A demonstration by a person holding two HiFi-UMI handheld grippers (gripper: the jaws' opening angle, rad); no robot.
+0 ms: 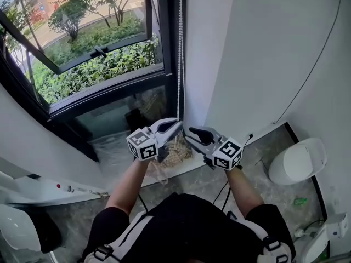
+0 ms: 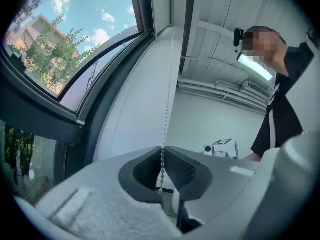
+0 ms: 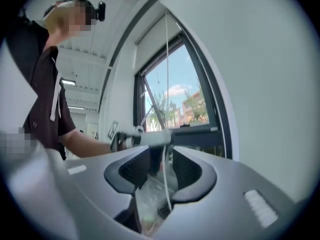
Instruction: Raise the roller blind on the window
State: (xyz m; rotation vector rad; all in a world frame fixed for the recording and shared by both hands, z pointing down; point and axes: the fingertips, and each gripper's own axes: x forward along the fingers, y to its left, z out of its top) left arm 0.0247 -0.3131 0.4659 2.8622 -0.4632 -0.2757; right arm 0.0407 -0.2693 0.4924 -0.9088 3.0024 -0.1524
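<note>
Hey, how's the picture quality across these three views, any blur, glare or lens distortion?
Head view: sharp, bright daylight through the window, straight lines slightly bowed. Left gripper view: strong fisheye with dark corners, bead chain crisp. Right gripper view: same fisheye, left gripper beyond the jaws smeared by blur.

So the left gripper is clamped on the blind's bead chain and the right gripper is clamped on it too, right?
Not quite. The left gripper is clamped on the bead chain, but the right gripper is open: the right gripper view shows the chain hanging between its parted jaws, not pinched.
</note>
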